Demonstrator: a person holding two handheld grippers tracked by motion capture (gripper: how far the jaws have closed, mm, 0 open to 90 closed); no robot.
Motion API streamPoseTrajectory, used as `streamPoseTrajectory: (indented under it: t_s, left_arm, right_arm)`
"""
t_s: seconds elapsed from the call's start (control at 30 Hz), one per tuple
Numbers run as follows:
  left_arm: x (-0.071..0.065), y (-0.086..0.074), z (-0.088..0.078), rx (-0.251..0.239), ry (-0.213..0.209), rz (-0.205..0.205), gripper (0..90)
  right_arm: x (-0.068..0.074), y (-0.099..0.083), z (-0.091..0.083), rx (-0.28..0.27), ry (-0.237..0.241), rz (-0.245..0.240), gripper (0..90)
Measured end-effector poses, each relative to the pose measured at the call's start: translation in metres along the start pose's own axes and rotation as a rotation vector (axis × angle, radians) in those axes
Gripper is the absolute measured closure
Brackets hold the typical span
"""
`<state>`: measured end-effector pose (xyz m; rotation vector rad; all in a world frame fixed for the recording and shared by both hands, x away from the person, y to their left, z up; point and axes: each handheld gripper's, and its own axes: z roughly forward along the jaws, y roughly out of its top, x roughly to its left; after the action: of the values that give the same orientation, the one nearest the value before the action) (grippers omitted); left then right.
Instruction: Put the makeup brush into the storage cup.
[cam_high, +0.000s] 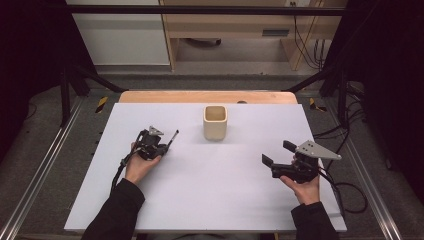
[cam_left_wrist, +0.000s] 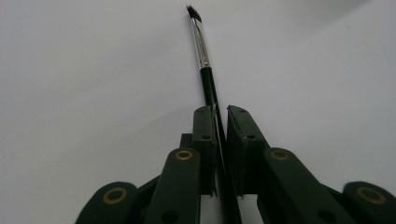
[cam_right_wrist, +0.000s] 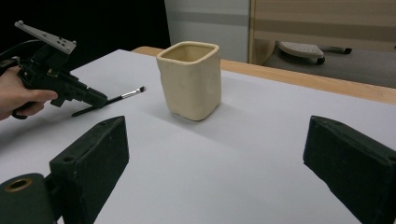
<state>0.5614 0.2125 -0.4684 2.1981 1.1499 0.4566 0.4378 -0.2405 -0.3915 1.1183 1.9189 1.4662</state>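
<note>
Left gripper (cam_left_wrist: 220, 116): the two black jaws are pressed in on the handle of a thin brush (cam_left_wrist: 204, 56), pinching it between the pads. In the left gripper view the black handle runs up from between the jaws, passes into a silver ferrule and ends in a small dark bristle tip near the top edge. The lower end of the handle is hidden behind the jaw links, so its full length cannot be read. In the right gripper view the brush (cam_right_wrist: 125, 96) sticks out of the left gripper (cam_right_wrist: 95, 101) toward the cup, tip raised off the white sheet; whether the rear of the handle touches the sheet cannot be told.

Right gripper (cam_right_wrist: 215, 158): jaws spread wide apart, nothing between them. Both jaws are cut off by the lower edge of the right gripper view. In the high view this gripper (cam_high: 280, 159) points left across the table.

Cup (cam_high: 215, 122): a cream, square-mouthed cup stands upright on the white sheet (cam_high: 210, 200), toward the far edge and between the two grippers. Its inside is in shadow and cannot be made out.

Hand pose, high view: the left hand (cam_high: 141, 166) holds the left gripper (cam_high: 167, 145) low over the sheet, aimed forward and to the right toward the cup, near it but apart. The right hand (cam_high: 305, 189) holds its gripper at the right side of the sheet, well apart from the cup. Dark sleeves enter from the bottom edge.
</note>
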Motion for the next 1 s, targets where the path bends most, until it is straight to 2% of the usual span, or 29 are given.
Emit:
streamPoseTrajectory:
  t_s: [0.17,0.27,0.5,0.6,0.7,0.83,0.87,0.97,1.0]
  left_arm:
    - [0.0,0.0,0.0,-0.001,-0.016,0.005,82.8]
    - [0.0,-0.001,-0.001,0.003,-0.038,0.021,83.3]
    - [-0.001,0.0,-0.002,0.008,-0.039,0.034,81.8]
    - [-0.003,0.001,-0.003,0.005,-0.033,0.045,74.0]
    - [-0.003,0.005,-0.007,0.014,-0.026,0.037,64.0]
    - [-0.004,0.012,-0.013,0.044,-0.016,0.056,55.7]
    - [-0.004,0.014,-0.016,0.049,-0.008,0.059,54.1]
    - [-0.002,0.021,-0.019,0.075,-0.017,0.061,50.3]
    - [-0.002,0.023,-0.018,0.079,-0.006,0.066,49.8]
  right_arm:
    - [0.0,0.0,0.0,0.0,0.001,0.0,7.2]
    - [0.0,0.0,0.0,-0.001,0.001,-0.002,7.2]
    - [0.0,0.0,-0.001,-0.001,0.001,-0.002,7.2]
    - [0.0,0.0,-0.001,-0.002,0.002,-0.002,7.2]
    - [0.0,0.001,-0.001,-0.004,0.001,-0.001,7.3]
    - [-0.001,0.001,-0.002,-0.004,0.0,-0.003,7.3]
    - [-0.001,0.001,-0.002,-0.004,0.0,-0.003,7.3]
    - [-0.001,0.001,-0.002,-0.002,-0.002,-0.003,7.3]
    - [-0.001,0.001,-0.001,-0.002,-0.001,-0.003,7.3]
